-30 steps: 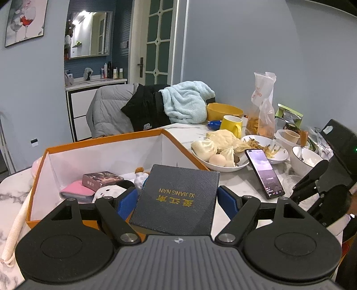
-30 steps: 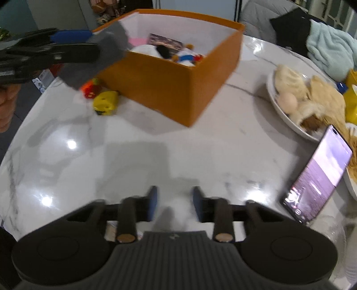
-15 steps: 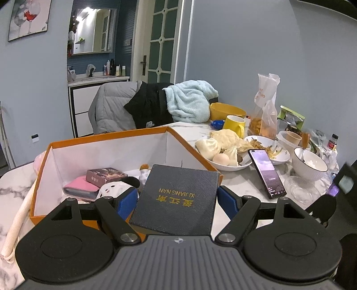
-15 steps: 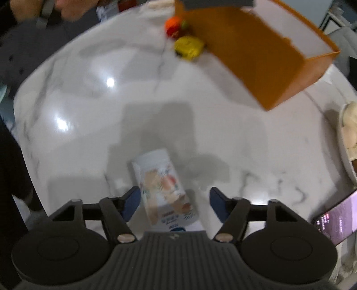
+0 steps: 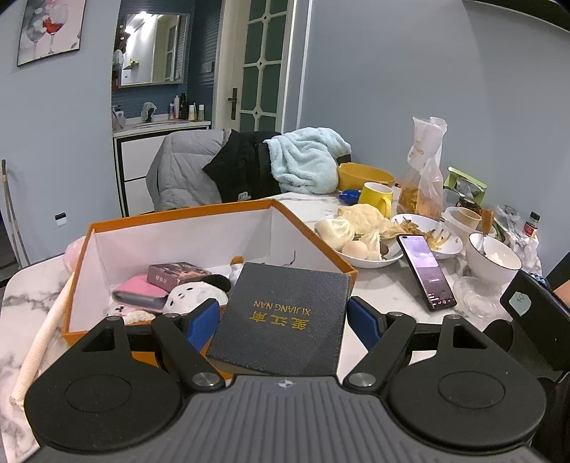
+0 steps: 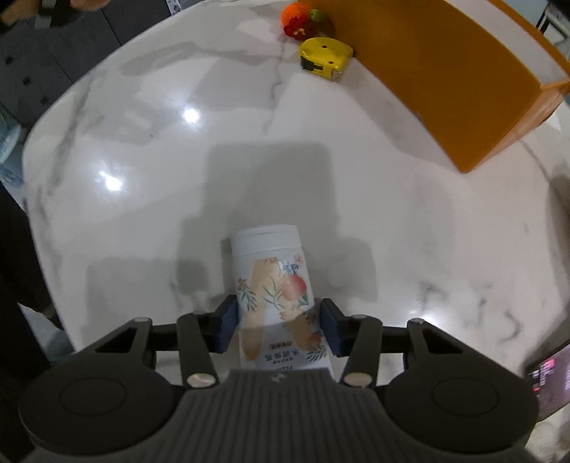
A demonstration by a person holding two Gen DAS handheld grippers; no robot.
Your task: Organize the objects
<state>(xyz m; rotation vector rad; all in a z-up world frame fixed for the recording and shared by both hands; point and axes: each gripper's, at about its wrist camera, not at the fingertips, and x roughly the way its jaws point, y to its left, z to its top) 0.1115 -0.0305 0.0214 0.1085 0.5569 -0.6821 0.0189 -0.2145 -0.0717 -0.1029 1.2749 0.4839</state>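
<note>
My work surface is a white marble table [image 6: 409, 220] with grey veining and a rounded edge. Resting directly on it:

- An orange box [image 5: 313, 235], open-topped, white inside, toward the far side.
- A yellow tape measure [image 6: 326, 57], just beside the box's outer wall.
- An orange and red knitted toy [image 6: 301, 19], next to the tape measure.
- A white bottle [image 6: 276, 292] with a peach print, lying on its side near my edge.
- A smartphone [image 5: 425, 272], screen lit, leaning against a white plate [image 5: 370, 263] of buns.
- A yellow mug [image 5: 377, 194], a second white dish [image 5: 450, 244], a white bowl [image 5: 493, 256] and a clear food bag [image 5: 424, 171], grouped at the far right.
</note>
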